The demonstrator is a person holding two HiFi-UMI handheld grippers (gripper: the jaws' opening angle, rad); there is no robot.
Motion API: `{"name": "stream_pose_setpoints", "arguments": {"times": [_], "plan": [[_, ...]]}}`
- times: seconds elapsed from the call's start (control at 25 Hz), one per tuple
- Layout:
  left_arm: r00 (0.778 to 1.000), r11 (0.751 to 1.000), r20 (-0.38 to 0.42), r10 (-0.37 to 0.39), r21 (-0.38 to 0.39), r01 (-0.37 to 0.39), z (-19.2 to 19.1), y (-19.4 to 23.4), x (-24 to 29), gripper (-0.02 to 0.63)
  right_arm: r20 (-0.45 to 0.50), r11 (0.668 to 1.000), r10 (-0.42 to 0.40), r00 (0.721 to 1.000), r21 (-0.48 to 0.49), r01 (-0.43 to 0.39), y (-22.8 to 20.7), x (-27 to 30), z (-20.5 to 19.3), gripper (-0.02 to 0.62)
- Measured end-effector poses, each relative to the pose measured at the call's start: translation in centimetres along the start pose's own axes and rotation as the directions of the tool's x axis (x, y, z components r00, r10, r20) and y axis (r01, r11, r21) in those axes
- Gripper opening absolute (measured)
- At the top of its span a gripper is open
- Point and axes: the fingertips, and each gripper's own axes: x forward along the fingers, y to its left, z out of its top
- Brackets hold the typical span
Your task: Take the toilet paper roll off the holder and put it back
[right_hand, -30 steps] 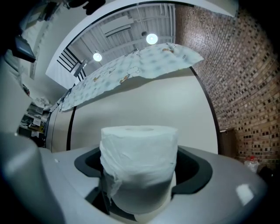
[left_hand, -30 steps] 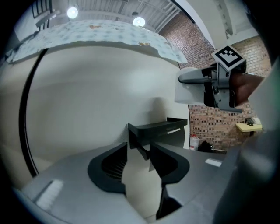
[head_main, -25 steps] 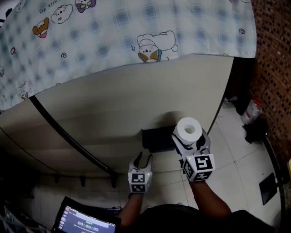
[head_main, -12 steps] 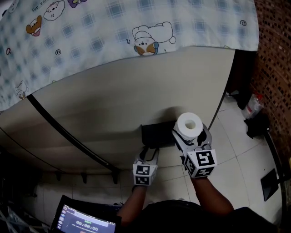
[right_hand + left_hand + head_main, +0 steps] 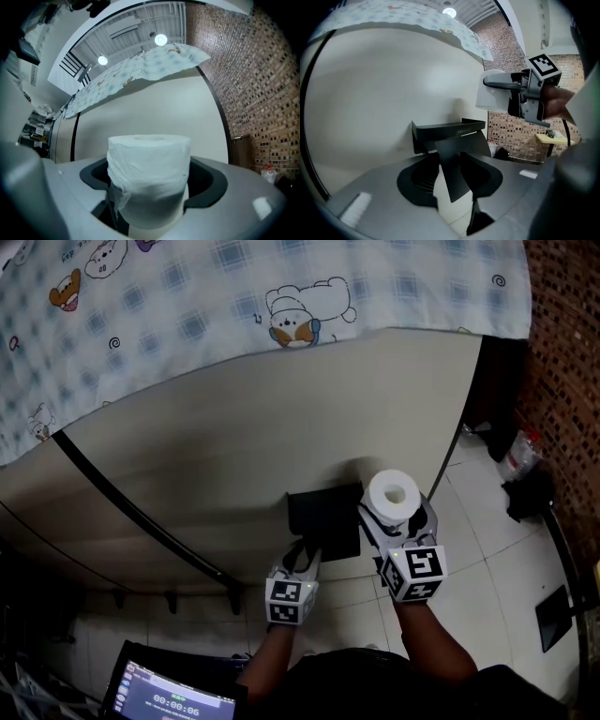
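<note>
The white toilet paper roll [image 5: 393,495] stands upright between the jaws of my right gripper [image 5: 395,517], which is shut on it; in the right gripper view the roll [image 5: 149,168] fills the space between the pads. Left of the roll, the black holder [image 5: 323,517] is fixed to the beige panel. My left gripper [image 5: 302,561] is just below the holder. Its jaws are closing with the holder's hanging black flap [image 5: 452,171] between them, and a pale gap still shows beside the flap. The left gripper view also shows the right gripper [image 5: 527,93] with the roll [image 5: 492,96].
A cartoon-print checked cloth [image 5: 234,306] drapes over the top of the beige panel [image 5: 216,446]. A brick wall [image 5: 562,352] stands at the right, with a plastic bottle [image 5: 518,465] on the tiled floor. A screen [image 5: 173,699] sits at the lower left.
My left gripper has moved up to the holder and taken its flap between the jaws, which have narrowed. The right gripper with the roll has barely moved.
</note>
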Motion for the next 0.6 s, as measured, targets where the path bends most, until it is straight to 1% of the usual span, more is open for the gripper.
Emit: {"name": "stream_pose_setpoints", "arguments": {"times": [0.12, 0.28, 0.4, 0.48, 0.6], "plan": [[1.000, 0.999, -0.010, -0.027, -0.038, 0.026, 0.1, -0.2, -0.5, 0.163, 0.004, 1.000, -0.018, 1.000, 0.024, 0.018, -1.1, -0.5, -0.4, 0.451], [0.994, 0.986, -0.050, -0.100, -0.138, 0.093, 0.7, -0.7, -0.9, 0.156, 0.026, 0.998, -0.042, 0.999, 0.057, 0.040, -2.6, -1.1, -0.4, 0.451], [0.987, 0.978, -0.083, -0.140, -0.168, 0.124, 1.1, -0.8, -1.1, 0.155, 0.052, 0.994, -0.057, 0.997, 0.091, 0.052, -3.6, -1.5, -0.7, 0.451], [0.983, 0.971, -0.094, -0.159, -0.195, 0.139, 1.3, -1.0, -1.3, 0.156, 0.058, 0.989, -0.077, 0.995, 0.128, 0.069, -4.7, -2.1, -1.6, 0.451], [0.979, 0.963, -0.101, -0.175, -0.224, 0.149, 1.5, -1.1, -1.4, 0.156, 0.031, 0.976, -0.109, 0.994, 0.193, 0.101, -6.7, -2.7, -4.3, 0.451]]}}
